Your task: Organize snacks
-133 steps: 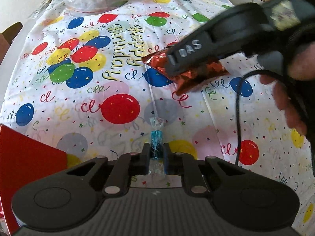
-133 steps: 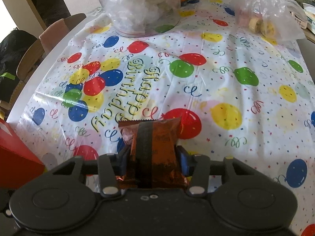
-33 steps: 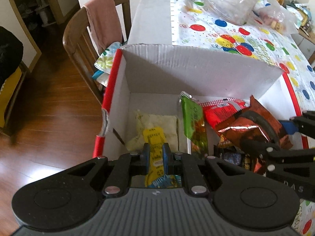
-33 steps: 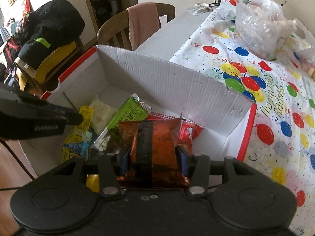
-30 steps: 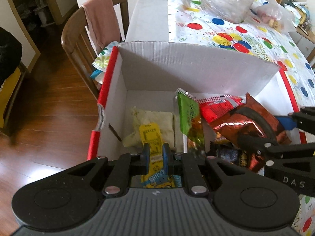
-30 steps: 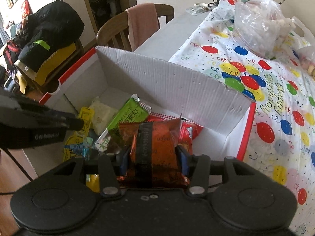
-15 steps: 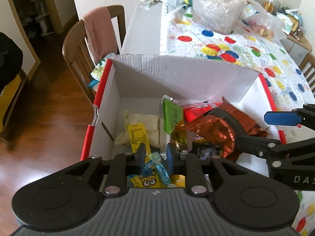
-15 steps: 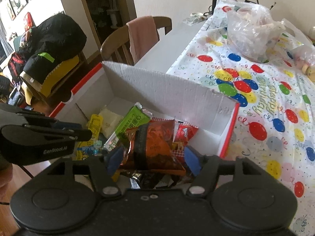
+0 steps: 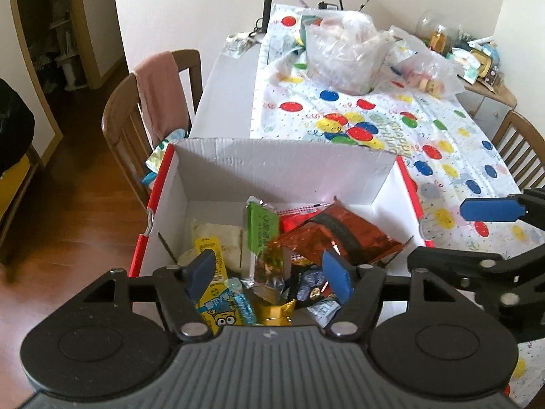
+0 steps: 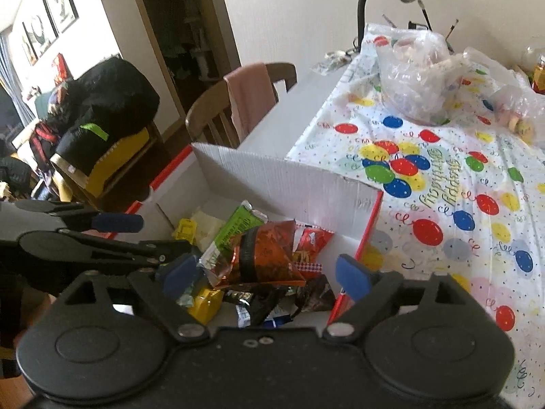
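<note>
Lifting both released grippers, the left gripper (image 9: 269, 271) and right gripper (image 10: 265, 274), straight up from the cardboard box (image 9: 282, 167) would best avoid snagging the orange-red foil snack packet (image 10: 264, 252) lying atop its pile.

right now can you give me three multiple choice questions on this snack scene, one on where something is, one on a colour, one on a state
1. Where does the orange foil snack packet lie?
A. on the balloon tablecloth
B. in the cardboard box, on top of other snacks
C. on the chair

2. What colour is the upright bar wrapper beside it?
A. green
B. purple
C. white

3. How do the left gripper and right gripper stand?
A. both shut on snacks
B. only the left open
C. both open, holding nothing

Answers:
1 B: the packet rests on the pile inside the cardboard box.
2 A: the wrapper is bright green in both views.
3 C: each pair of blue pads stands wide apart with no snack between them.
</note>
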Tool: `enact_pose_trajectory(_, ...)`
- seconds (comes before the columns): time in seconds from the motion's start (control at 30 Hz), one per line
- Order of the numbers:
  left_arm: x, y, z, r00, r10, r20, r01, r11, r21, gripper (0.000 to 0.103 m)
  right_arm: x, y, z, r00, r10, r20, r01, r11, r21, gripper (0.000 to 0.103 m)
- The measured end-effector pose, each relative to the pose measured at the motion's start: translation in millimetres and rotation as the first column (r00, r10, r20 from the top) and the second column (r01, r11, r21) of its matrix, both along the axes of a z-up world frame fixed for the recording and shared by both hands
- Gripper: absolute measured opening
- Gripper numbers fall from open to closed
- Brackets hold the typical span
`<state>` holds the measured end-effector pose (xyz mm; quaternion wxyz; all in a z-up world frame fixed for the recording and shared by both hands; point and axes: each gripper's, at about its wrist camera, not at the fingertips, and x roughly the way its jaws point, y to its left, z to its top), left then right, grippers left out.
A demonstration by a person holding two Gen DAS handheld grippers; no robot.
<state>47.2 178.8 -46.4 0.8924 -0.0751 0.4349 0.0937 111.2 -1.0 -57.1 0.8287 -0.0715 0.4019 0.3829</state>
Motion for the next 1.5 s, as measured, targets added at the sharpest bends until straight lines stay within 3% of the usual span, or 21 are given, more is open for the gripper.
enact_pose_trajectory(0.23, -7.8, -10.0, 11.7, 0.999, -0.012, 0.044, 0.012, 1.000, -0.006, 0.074, -8.0, -21.6, 15.0, 0.999, -0.032, 0.040, 0.030, 0.998, 0.061, 0.101)
enact_pose_trajectory(0.6, -29.4, -20.6, 28.7, 0.990, -0.017, 0.138, 0.019, 1.000, -0.015, 0.087, -20.2, -50.7, 24.8, 0.991, -0.083, 0.100, 0.071, 0.990, 0.122, 0.103)
enact_pose_trajectory(0.7, -33.4, -22.4, 28.8, 0.989, -0.013, 0.148, 0.017, 1.000, -0.023, 0.103, -23.7, -58.7, 24.1, 0.990, -0.102, 0.100, 0.087, 0.986, 0.142, 0.103)
enact_pose_trajectory(1.0, -44.9, -29.1, 33.0, 0.984, 0.013, 0.176, -0.006, 0.999, -0.037, 0.103, -45.4, -71.9, 21.7, 0.983, -0.134, 0.128, 0.108, 0.975, 0.196, 0.103)
enact_pose_trajectory(1.17, -54.0, -31.8, 35.6, 0.986, 0.030, 0.167, -0.025, 0.999, -0.028, 0.103, -54.2, -72.8, 20.0, 0.981, -0.156, 0.111, 0.132, 0.972, 0.196, 0.103)
enact_pose_trajectory(1.3, -60.1, -32.8, 37.4, 0.985, 0.041, 0.167, -0.040, 0.999, -0.012, 0.103, -56.3, -75.4, 18.6, 0.984, -0.170, 0.050, 0.156, 0.965, 0.210, 0.103)
enact_pose_trajectory(1.5, -68.8, -31.1, 39.1, 0.981, 0.081, 0.178, -0.080, 0.997, -0.012, 0.103, -63.1, -77.4, 18.8, 0.977, -0.207, 0.055, 0.191, 0.958, 0.213, 0.103)
